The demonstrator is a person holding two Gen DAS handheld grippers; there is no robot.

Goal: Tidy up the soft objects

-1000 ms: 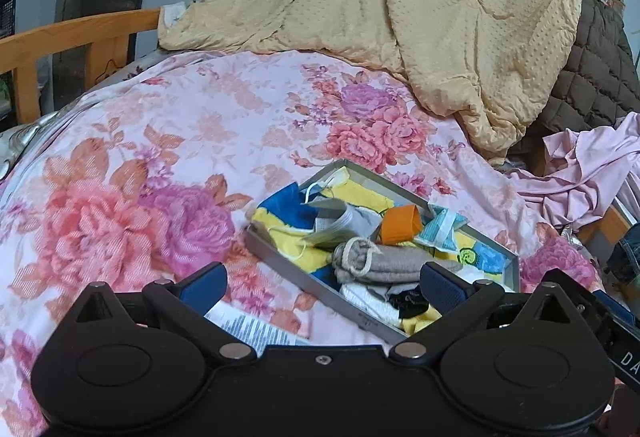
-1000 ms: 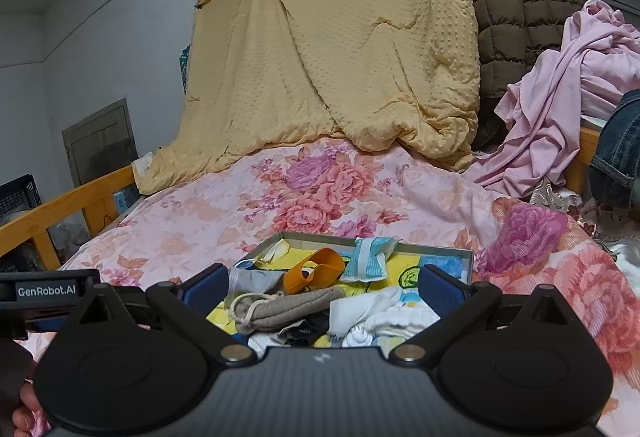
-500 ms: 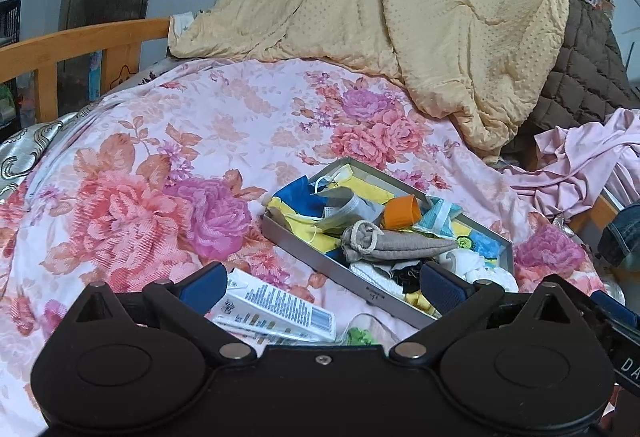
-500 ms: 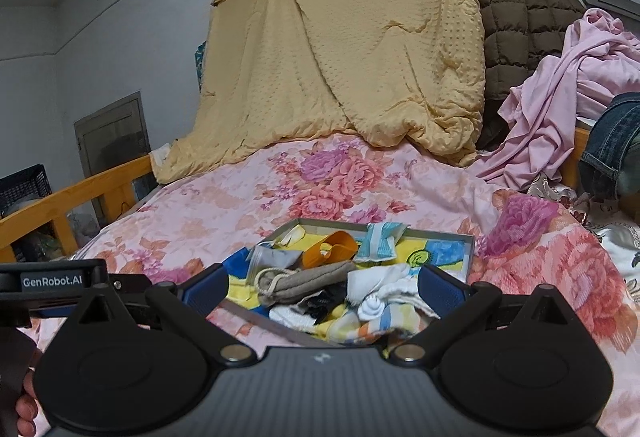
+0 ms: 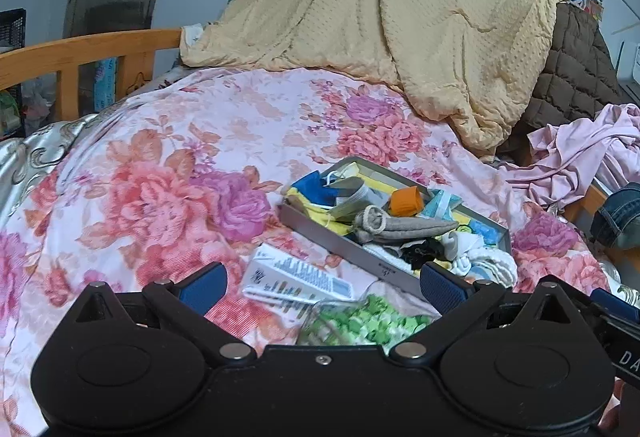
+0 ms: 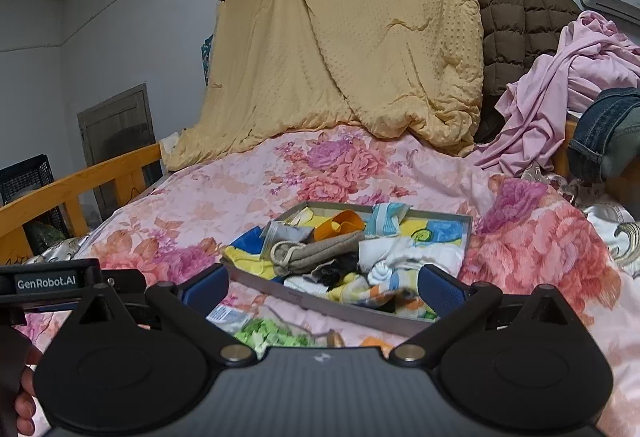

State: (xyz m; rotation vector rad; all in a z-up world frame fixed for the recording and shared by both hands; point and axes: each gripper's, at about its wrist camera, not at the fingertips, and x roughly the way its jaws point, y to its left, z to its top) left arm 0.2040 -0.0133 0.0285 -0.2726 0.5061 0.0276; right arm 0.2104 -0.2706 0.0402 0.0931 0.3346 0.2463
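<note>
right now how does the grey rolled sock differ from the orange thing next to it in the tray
The grey rolled sock is long and dull, lying flat across the pile; the orange piece is short, bright and curled into a loop. The sock is nearer the tray's front wall, the orange piece behind it. Both are soft items in the tray, and neither is held.

quilt (image 5: 168, 173): pink floral | blanket (image 5: 420, 17): yellow | tray (image 5: 344, 249): grey
</note>
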